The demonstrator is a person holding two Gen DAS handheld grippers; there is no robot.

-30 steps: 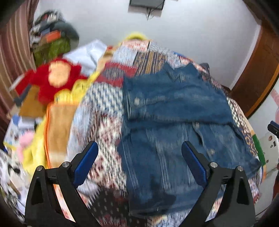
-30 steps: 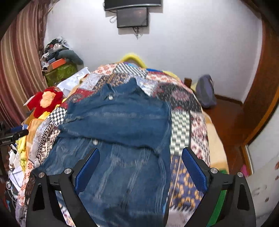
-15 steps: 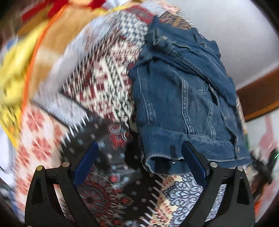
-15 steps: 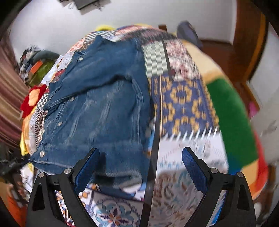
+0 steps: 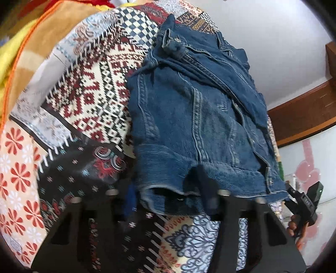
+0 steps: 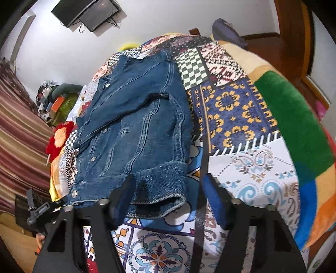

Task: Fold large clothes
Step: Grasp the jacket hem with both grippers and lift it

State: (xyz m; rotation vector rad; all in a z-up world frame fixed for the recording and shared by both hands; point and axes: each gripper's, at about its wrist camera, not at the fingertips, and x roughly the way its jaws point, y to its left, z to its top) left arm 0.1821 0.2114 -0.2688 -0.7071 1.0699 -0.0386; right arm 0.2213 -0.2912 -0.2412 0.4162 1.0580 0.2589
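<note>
Denim jacket (image 5: 195,126) (image 6: 134,134), blue, laid flat on patchwork quilt (image 5: 88,100) (image 6: 237,117), sleeves folded across the body, collar at the far end, hem nearest the cameras. Left gripper (image 5: 166,189) set at the hem's left corner, fingers apart, straddling the hem edge; right finger (image 5: 206,184) over the denim, left finger (image 5: 130,197) blurred beside the jacket on the quilt; whether either touched the cloth could not be told. Right gripper (image 6: 170,189) set at the hem's right corner, fingers apart, left finger (image 6: 126,189) over the rolled hem band, right finger (image 6: 212,189) beyond the jacket above the quilt. Red plush toy (image 6: 58,138) left of the jacket at the quilt's edge. Green blanket (image 6: 294,126) right of the jacket on the quilt's far side. Striped curtain (image 6: 19,130) further left of the toy. Wall-mounted screen (image 6: 88,12) above the jacket's collar end.
</note>
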